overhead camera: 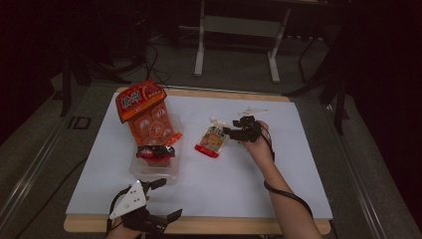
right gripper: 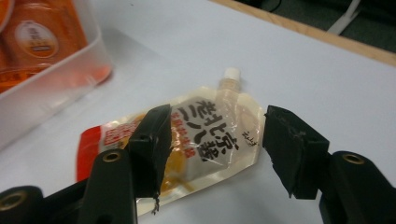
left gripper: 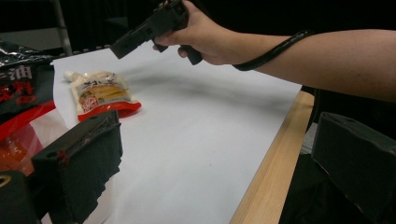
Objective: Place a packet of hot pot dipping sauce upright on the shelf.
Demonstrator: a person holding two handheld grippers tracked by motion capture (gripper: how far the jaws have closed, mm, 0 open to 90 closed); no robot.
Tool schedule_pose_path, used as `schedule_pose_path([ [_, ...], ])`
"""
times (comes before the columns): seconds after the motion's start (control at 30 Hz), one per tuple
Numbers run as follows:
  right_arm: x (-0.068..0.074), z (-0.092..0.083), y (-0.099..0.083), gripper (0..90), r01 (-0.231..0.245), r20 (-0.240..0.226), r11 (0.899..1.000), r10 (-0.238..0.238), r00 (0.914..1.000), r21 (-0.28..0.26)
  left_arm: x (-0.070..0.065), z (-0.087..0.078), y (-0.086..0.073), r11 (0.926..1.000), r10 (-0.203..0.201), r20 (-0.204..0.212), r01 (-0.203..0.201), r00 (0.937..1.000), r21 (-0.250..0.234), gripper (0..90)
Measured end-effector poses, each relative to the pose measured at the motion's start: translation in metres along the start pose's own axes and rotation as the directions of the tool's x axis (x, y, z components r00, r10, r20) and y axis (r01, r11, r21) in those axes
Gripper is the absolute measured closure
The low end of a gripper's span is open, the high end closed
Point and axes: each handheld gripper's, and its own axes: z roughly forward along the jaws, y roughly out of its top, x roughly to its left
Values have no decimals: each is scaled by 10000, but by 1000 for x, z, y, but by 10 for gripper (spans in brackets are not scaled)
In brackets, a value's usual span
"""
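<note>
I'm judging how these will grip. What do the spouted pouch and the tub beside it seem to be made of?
The spouted pouch looks like glossy flexible plastic film: it shines, creases at its edges, and has a hard white spout. The tub seems to be rigid, translucent, slightly frosted plastic: the orange packets show through its wall.

Both grippers are matte black plastic with blocky, rough-padded jaws. The left gripper (overhead camera: 166, 199) carries a pale grey three-cornered plate on top (dotted with small holes). The right gripper (right gripper: 215, 154) shows brass-ringed screw holes, and its black cable loops around a bare, sleeveless forearm.
</note>
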Motion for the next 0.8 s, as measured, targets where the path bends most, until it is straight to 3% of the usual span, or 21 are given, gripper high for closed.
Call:
schedule_pose_path([
  [0.3,-16,22,-1,517,-165,560,9986,137,9983,498,0,-6,-5,9999,-139,-195,139,9997,-1,23],
  [0.57,-25,33,0,536,-644,610,9950,599,9963,757,-3,-11,-9,9997,-227,-398,229,9990,55,23],
  [0.8,-27,48,-2,541,-549,846,9913,449,9954,1195,-4,-14,-11,9995,-284,-439,288,9986,84,24],
])
